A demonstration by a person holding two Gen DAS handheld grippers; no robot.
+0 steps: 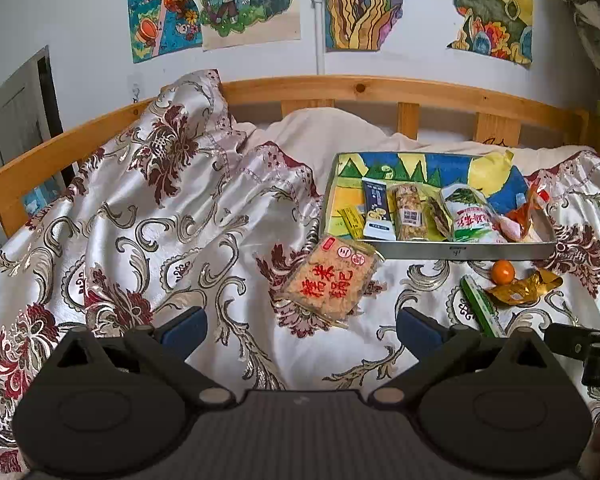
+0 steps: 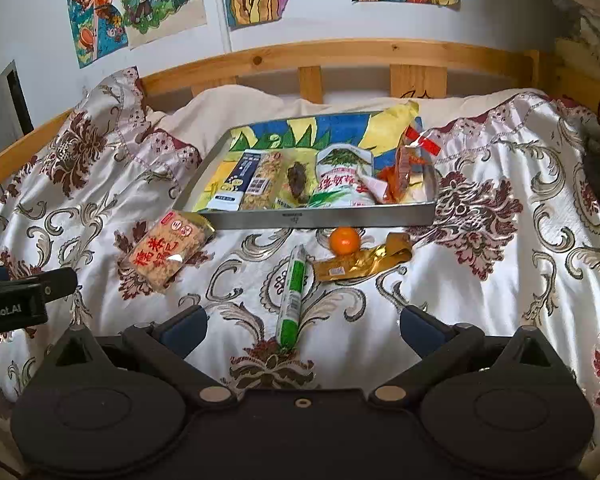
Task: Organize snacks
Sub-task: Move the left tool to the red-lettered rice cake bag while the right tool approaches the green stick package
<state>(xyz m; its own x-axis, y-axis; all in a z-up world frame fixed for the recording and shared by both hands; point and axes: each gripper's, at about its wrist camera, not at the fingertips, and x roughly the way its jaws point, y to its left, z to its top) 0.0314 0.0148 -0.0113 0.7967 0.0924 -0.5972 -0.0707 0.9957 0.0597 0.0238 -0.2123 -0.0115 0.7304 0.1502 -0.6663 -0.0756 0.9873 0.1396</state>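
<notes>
A floral bedspread (image 2: 500,280) covered the bed, filling both frames. At centre sat the metal tray (image 2: 324,218) holding packets. Lower left lay a rice-cracker packet (image 2: 166,252) with red Chinese characters; a green-and-white stick (image 2: 293,296) lay at bottom centre. The left tool (image 1: 302,330) and right tool (image 2: 303,328) gaped wide, empty.

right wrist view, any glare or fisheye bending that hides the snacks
Right wrist view: a small white glare spot sits on the tan rice-cracker packet with red characters, and the shiny floral satin bedspread gleams; snacks stay readable. Both views: the wooden bed rail bows from fisheye distortion. Left wrist view: the same packet shows no glare; corners are dark.
</notes>
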